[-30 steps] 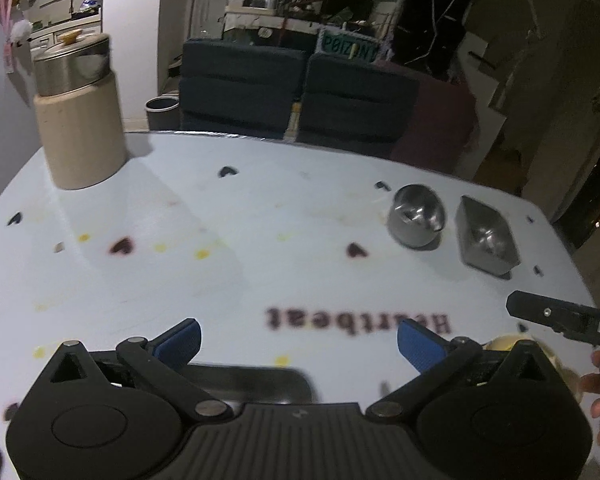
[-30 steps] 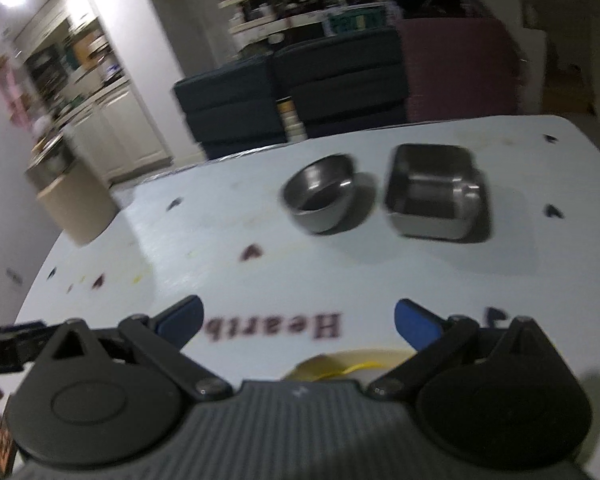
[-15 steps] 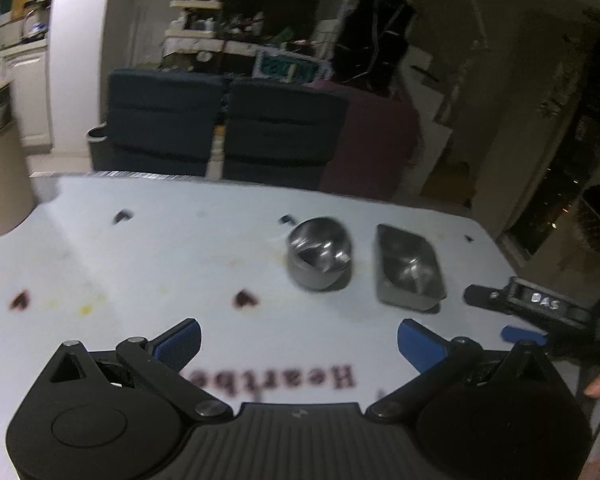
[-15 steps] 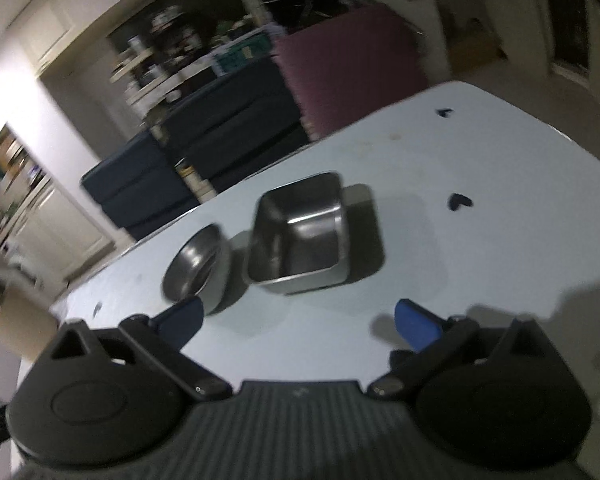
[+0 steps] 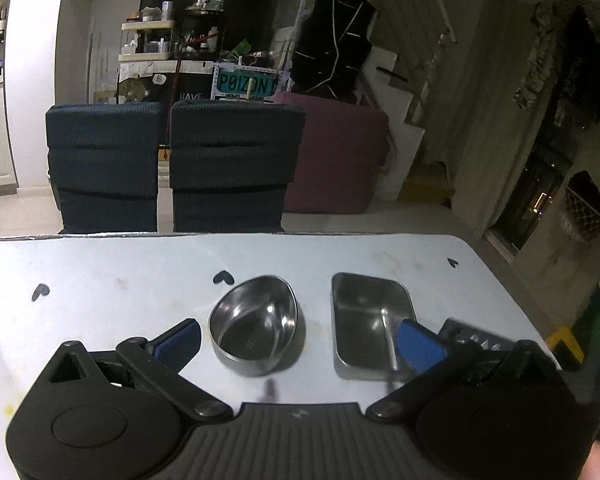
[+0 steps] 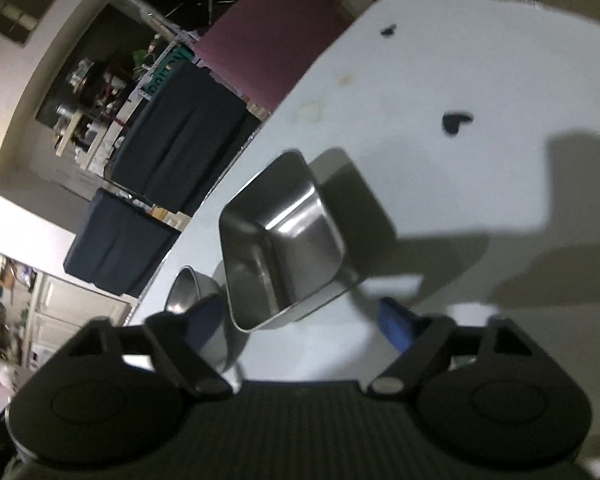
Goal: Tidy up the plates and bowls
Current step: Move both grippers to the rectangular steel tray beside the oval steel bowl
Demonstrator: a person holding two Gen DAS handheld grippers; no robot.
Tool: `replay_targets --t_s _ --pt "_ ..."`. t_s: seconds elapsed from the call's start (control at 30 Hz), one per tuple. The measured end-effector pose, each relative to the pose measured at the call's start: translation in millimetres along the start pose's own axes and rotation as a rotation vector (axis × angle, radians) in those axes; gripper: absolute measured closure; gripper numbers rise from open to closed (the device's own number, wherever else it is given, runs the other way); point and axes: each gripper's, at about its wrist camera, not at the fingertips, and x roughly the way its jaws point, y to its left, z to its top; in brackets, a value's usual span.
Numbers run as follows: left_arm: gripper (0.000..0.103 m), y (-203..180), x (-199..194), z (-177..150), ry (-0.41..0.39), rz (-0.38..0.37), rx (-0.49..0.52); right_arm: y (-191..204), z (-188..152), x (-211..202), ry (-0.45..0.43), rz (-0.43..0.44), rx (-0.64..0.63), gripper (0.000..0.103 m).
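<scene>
A round steel bowl (image 5: 256, 324) and a square steel container (image 5: 370, 320) stand side by side on the white table (image 5: 100, 280). My left gripper (image 5: 298, 346) is open. The round bowl sits just ahead between its blue fingers, and the right finger overlaps the square container's near corner. In the right wrist view, which is rolled to one side, the square container (image 6: 284, 240) lies directly ahead of my open right gripper (image 6: 300, 322), its near rim between the fingertips. The round bowl (image 6: 188, 288) peeks out behind the left finger. Both vessels look empty.
Black heart prints (image 5: 223, 278) dot the tabletop. Two dark blue chairs (image 5: 172, 168) stand at the table's far edge, with a maroon sofa (image 5: 336, 156) behind them. The table's right edge (image 5: 500, 280) runs close to the square container. The right tool's black body (image 5: 476, 342) shows blurred beside it.
Both grippers have swung over and closed in on the two steel vessels, which now fill the near view. The right gripper has rolled to one side. The beige canister has left the left view.
</scene>
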Motion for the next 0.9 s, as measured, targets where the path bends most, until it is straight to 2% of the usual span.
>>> replay_targets --t_s 0.07,0.23,0.27,0.33,0.43,0.57,0.77,0.9 --pt "0.000 2.0 7.9 2.4 -0.004 0.005 -0.010 -1.0 -3.6 10.9 0.013 0.000 0.046 0.030" --pt "0.000 8.2 19.8 2.9 -0.010 0.009 -0.021 -8.1 -2.6 21.0 0.030 0.025 0.115 0.046" --pt "0.000 8.3 22.0 2.4 -0.011 0.008 -0.018 -9.4 -2.8 20.4 0.033 0.035 0.117 0.053" --pt "0.000 7.4 26.1 1.0 -0.019 0.005 -0.012 -6.5 -2.9 24.9 0.042 0.045 0.109 0.058" --pt "0.001 1.7 31.1 -1.1 -0.027 -0.009 0.007 -2.4 -3.9 34.3 0.067 0.062 0.099 0.075" --pt "0.006 -7.4 34.6 -5.4 -0.020 -0.028 0.041 -2.2 -0.3 25.3 0.063 0.069 0.044 0.087" --pt "0.011 -14.2 38.8 -10.1 -0.005 -0.037 0.058 -13.3 14.3 10.0 0.027 0.047 -0.020 0.094" --pt "0.015 -16.8 43.0 -11.2 0.002 -0.034 0.068 -18.5 25.9 -0.1 -0.027 -0.003 -0.078 0.098"
